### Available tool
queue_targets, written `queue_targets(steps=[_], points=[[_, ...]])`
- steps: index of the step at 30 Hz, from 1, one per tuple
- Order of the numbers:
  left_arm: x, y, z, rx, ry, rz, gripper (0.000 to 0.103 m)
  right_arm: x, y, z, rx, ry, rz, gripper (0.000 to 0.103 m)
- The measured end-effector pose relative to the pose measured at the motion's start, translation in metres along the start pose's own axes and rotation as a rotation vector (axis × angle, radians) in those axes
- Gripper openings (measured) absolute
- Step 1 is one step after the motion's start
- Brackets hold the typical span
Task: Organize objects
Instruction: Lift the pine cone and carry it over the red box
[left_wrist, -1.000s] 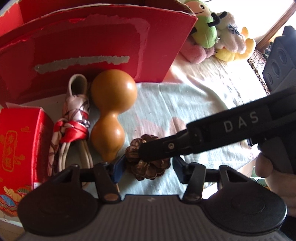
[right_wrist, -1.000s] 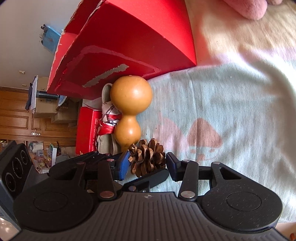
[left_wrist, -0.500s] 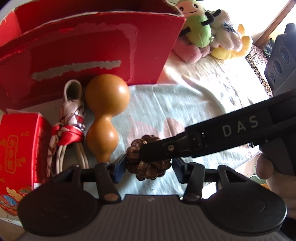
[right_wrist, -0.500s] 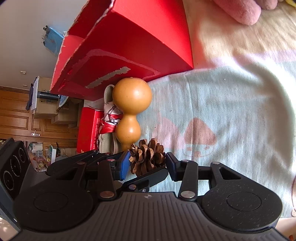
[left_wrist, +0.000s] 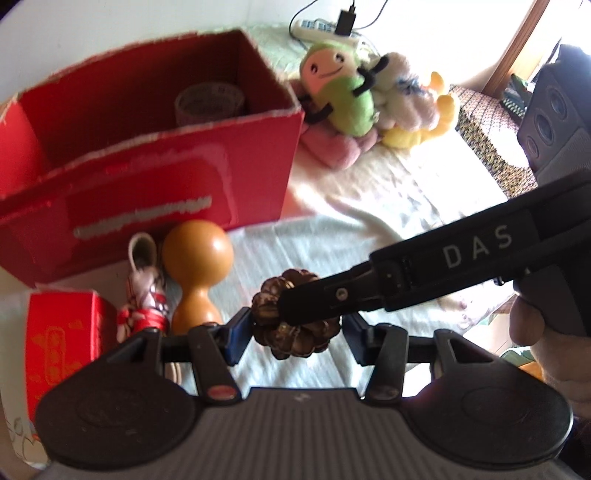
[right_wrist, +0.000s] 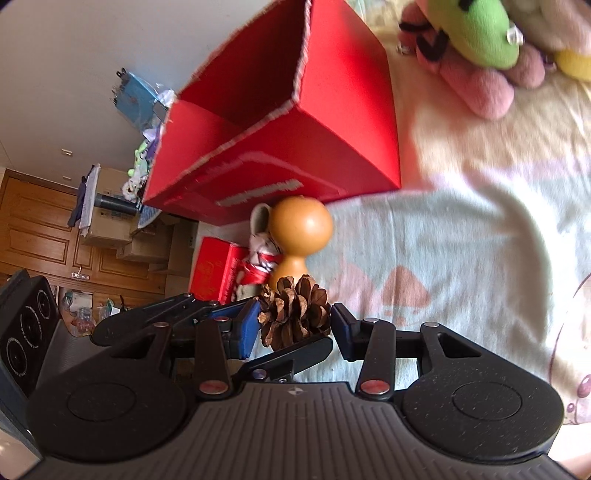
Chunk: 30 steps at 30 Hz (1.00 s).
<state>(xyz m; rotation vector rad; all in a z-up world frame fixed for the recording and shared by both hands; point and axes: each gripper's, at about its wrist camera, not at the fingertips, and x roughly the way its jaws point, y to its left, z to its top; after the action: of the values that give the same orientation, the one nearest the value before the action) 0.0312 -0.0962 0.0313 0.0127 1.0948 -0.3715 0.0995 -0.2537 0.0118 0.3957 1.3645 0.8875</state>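
Note:
A brown pine cone (left_wrist: 295, 332) hangs above the pale blanket (left_wrist: 306, 243), pinched from two sides. My left gripper (left_wrist: 295, 328) is shut on it, its blue pads (left_wrist: 236, 332) pressing on the cone's flanks. One finger (left_wrist: 406, 266) of my right gripper crosses over the cone's top from the right. In the right wrist view the pine cone (right_wrist: 295, 314) sits between the blue pads (right_wrist: 249, 326) of my right gripper (right_wrist: 294, 323), which is shut on it too. A left finger (right_wrist: 295, 354) lies under the cone there.
An open red box (left_wrist: 184, 166) stands behind, with a tape roll (left_wrist: 208, 101) inside. In front of it lie a tan gourd (left_wrist: 197, 258), a ribboned little shoe (left_wrist: 144, 291) and a small red carton (left_wrist: 62, 343). Plush toys (left_wrist: 343, 92) sit at the back right.
Both grippers have risen with the pine cone held between them. The views now look down from higher, so the red box's inside and the tape roll have come into sight.

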Motion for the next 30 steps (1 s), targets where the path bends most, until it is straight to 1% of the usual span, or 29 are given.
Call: queue_targets(steps=[9,14,18,21,24,30], points=[[-0.030,0.013,0.034,0.012,-0.093,-0.050,0.050,-0.015,0.039,0.026,-0.103,-0.093,-0.037,0.045],[-0.046,0.024,0.063,0.036,-0.157,-0.073,0.050,-0.017,0.066,0.052,-0.170,-0.138,-0.061,0.045],[-0.049,0.042,0.090,0.033,-0.192,-0.107,0.050,-0.010,0.086,0.079,-0.225,-0.156,-0.106,0.045],[-0.042,0.057,0.107,0.026,-0.191,-0.132,0.050,0.002,0.097,0.098,-0.255,-0.146,-0.152,0.045],[-0.031,0.071,0.119,0.014,-0.179,-0.159,0.050,0.016,0.098,0.116,-0.255,-0.119,-0.186,0.045],[0.005,0.101,0.135,-0.048,-0.107,-0.248,0.050,0.047,0.095,0.143,-0.254,-0.031,-0.279,0.045]])
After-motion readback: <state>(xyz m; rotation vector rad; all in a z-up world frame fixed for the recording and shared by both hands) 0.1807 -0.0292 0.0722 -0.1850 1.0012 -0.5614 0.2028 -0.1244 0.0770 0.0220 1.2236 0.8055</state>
